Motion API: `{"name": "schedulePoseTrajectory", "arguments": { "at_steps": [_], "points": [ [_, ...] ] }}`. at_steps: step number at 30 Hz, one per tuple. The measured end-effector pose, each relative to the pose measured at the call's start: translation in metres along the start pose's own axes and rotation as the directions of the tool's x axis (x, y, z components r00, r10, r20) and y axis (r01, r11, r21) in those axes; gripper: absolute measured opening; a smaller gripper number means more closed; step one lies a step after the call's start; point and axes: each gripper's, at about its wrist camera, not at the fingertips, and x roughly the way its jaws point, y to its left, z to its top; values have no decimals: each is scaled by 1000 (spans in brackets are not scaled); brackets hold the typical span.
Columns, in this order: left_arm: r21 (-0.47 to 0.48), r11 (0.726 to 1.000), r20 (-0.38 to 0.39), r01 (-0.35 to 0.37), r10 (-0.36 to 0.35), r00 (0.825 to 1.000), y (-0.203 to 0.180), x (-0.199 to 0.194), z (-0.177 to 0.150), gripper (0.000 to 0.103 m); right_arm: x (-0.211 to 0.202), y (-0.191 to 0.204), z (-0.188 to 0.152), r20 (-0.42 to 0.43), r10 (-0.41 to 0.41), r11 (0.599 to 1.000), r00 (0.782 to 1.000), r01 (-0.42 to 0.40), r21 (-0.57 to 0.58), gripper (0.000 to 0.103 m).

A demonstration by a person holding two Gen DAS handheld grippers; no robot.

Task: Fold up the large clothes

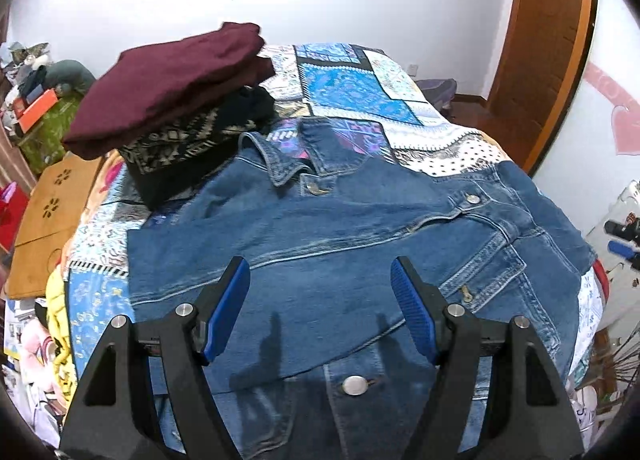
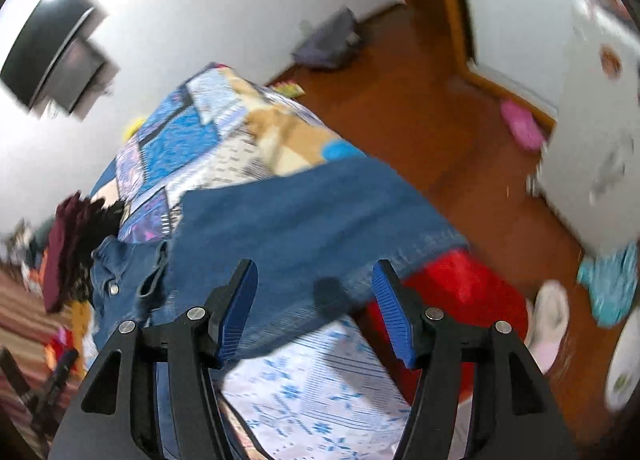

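On patchwork quilt (image 1: pixel 344 92) — stiff denim jacket (image 1: pixel 340 228), both grippers (image 1: pixel 320 300) (image 2: pixel 314 300) agape, empty.

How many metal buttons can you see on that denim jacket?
3 on the denim jacket: one below the collar, one on the folded sleeve's cuff, one near the bottom edge. More may be hidden under the folds.

Two wrist cams, both tilted down at the bed

Left one looks along the bed (image 1: pixel 340 72) toward the wall, close over the denim jacket (image 1: pixel 360 228). Right one's rolled and blurry, over the jacket's (image 2: pixel 304 216) edge and floor (image 2: pixel 440 100). Both catch jacket and quilt.
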Motion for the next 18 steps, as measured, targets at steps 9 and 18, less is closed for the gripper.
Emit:
{"name": "schedulePoseTrajectory", "arguments": {
  "at_steps": [9,18],
  "points": [
    [35,999,-54,-24,26,998,-9,16,-13,72,27,-37,2,-29,67,979,997,-61,193,56],
    [10,999,-73,-51,51,996,5,17,-22,72,51,-29,21,12,-48,985,999,45,168,56]
  ]
}}
